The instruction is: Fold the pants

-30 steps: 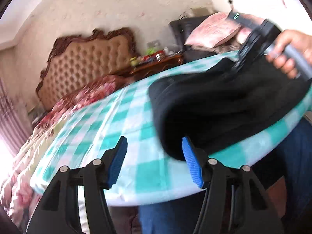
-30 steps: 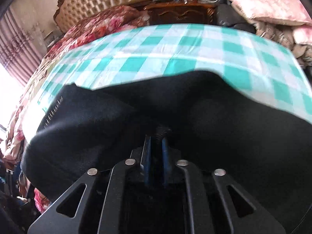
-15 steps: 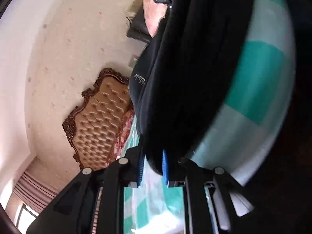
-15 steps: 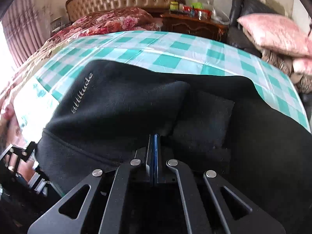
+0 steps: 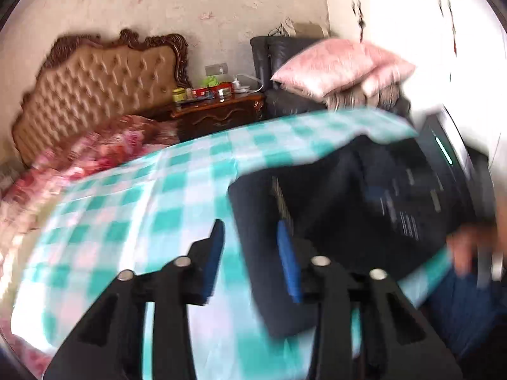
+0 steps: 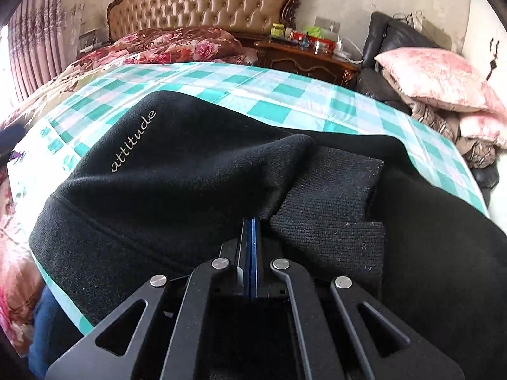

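The black pants (image 6: 177, 174), with white "attitude" lettering, lie folded on the teal checked cloth (image 6: 279, 101). They also show in the blurred left wrist view (image 5: 348, 209). My left gripper (image 5: 250, 237) is open, with its right blue pad at the pants' left edge and nothing between the pads. My right gripper (image 6: 251, 224) is shut at the near edge of the pants, with its pads pressed flat together; I cannot tell whether cloth is between them. The right gripper body (image 5: 443, 158) and the hand holding it show at the right in the left wrist view.
A tufted headboard (image 6: 202, 3) and floral bedding (image 6: 164, 44) lie behind the table. A wooden nightstand (image 6: 304, 57) with small jars stands at the back. Pink pillows (image 6: 437, 76) on a dark chair are at the right. The table's near edge runs below the pants.
My left gripper was shut on the pants' edge half a second ago; it has opened and swung level, left of the pants. The pants now lie flatter, lettering up. My right gripper stays shut.
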{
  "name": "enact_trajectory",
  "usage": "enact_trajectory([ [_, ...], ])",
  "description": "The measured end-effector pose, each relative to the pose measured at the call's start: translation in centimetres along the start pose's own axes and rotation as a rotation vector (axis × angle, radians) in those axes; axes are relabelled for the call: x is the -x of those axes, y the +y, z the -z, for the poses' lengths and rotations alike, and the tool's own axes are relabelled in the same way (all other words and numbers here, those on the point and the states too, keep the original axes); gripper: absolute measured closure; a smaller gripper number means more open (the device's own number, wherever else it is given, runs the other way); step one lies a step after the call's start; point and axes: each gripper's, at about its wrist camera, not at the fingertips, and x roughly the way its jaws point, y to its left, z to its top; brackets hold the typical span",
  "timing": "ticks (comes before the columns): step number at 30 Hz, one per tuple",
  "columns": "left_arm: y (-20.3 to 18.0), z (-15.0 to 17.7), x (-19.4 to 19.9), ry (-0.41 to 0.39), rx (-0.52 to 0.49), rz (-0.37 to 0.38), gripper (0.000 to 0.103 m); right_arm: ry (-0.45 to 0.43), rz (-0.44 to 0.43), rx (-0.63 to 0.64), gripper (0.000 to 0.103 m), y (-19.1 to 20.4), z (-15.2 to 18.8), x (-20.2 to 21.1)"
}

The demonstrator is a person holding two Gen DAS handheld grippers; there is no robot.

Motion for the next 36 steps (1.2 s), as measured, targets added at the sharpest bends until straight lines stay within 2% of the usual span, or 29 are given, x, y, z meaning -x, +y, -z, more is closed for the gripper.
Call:
enact_trajectory([
  [1,0.2,-0.8,-1.8,0.024,0.009,0.035,0.078,-0.005,-0.002,-0.001,0.103,-0.1,0.1,0.1],
  [3,0.8,-2.5,-7.1,0.105,0.027,0.103,0.079,-0.009,-0.008,-0.001,0.103,-0.3,0.1,0.1],
  [4,0.8,-2.3,-9.6,0.173,0.019,0.098,0.083,-0.011,-0.008,0.0,0.103,-0.3,0.1,0.1],
  [5,1.1,-1.7,-12.3,0.246,-0.012,0.036,0.09,-0.016,-0.01,-0.003,0.103,-0.3,0.2,0.0],
  [6,1.1,-1.0,-13.3,0.255,-0.034,0.014,0.09,-0.021,-0.015,-0.004,0.103,-0.3,0.3,0.0],
  [8,1.1,-1.2,-12.6,0.272,0.018,0.054,0.09,-0.032,-0.012,0.001,0.103,-0.3,0.4,0.0],
  [9,1.4,-2.0,-11.7,0.244,0.041,0.088,0.09,-0.037,-0.015,-0.004,0.103,-0.3,0.5,0.1],
  [10,1.9,-2.8,-11.2,0.205,0.071,0.114,0.086,-0.042,-0.016,-0.009,0.103,-0.3,0.5,0.1],
  [12,3.1,-4.0,-11.9,0.181,0.092,0.105,0.079,-0.046,-0.005,-0.003,0.103,-0.1,0.5,0.0],
  [14,3.0,-4.3,-14.0,0.232,0.068,0.128,0.077,-0.046,-0.009,-0.007,0.103,-0.2,0.5,0.0],
  [15,3.0,-4.0,-15.8,0.286,0.048,0.1,0.073,-0.047,-0.013,-0.007,0.103,-0.3,0.5,0.0],
  [16,3.2,-3.9,-16.8,0.3,0.051,0.083,0.064,-0.042,-0.023,-0.011,0.103,-0.4,0.4,0.0],
  [17,3.6,-4.3,-16.9,0.302,0.095,0.061,0.06,-0.035,-0.037,-0.024,0.103,-0.6,0.2,0.1],
  [18,3.7,-4.6,-16.3,0.298,0.123,0.05,0.056,-0.027,-0.077,-0.05,0.101,-1.1,0.0,0.3],
  [19,3.7,-4.9,-15.3,0.266,0.148,0.043,0.052,-0.028,-0.147,-0.097,0.098,-2.2,-0.4,0.9],
  [20,3.7,-5.0,-13.8,0.225,0.167,0.04,0.048,-0.05,-0.178,-0.131,0.095,-3.0,-0.5,1.7],
  [21,4.0,-4.7,-11.8,0.182,0.208,0.054,0.044,-0.079,-0.181,-0.162,0.076,-3.8,-0.7,2.5],
  [22,4.6,-4.1,-10.5,0.161,0.265,0.065,0.043,-0.115,-0.149,-0.199,0.066,-5.1,-1.1,3.3],
  [24,5.7,-2.6,-8.3,0.137,0.375,0.089,0.043,-0.13,-0.17,-0.231,0.066,-6.7,-2.0,3.4],
  [26,6.3,-0.5,-6.4,0.12,0.467,0.12,0.043,-0.105,-0.144,-0.233,0.066,-8.2,-3.2,1.8],
  [30,5.7,4.1,-3.5,0.105,0.611,0.183,0.045,0.003,-0.063,-0.197,0.091,-9.5,-3.7,-2.0],
  [32,4.1,5.5,-2.8,0.122,0.616,0.206,0.05,0.095,-0.068,-0.21,0.093,-10.1,-2.5,-4.3],
  [34,2.7,6.5,-3.0,0.141,0.565,0.173,0.053,0.08,-0.089,-0.233,0.094,-10.5,-2.0,-4.2],
  [36,3.1,6.6,-2.6,0.125,0.602,0.179,0.052,0.073,-0.081,-0.234,0.094,-10.6,-2.4,-3.6],
])
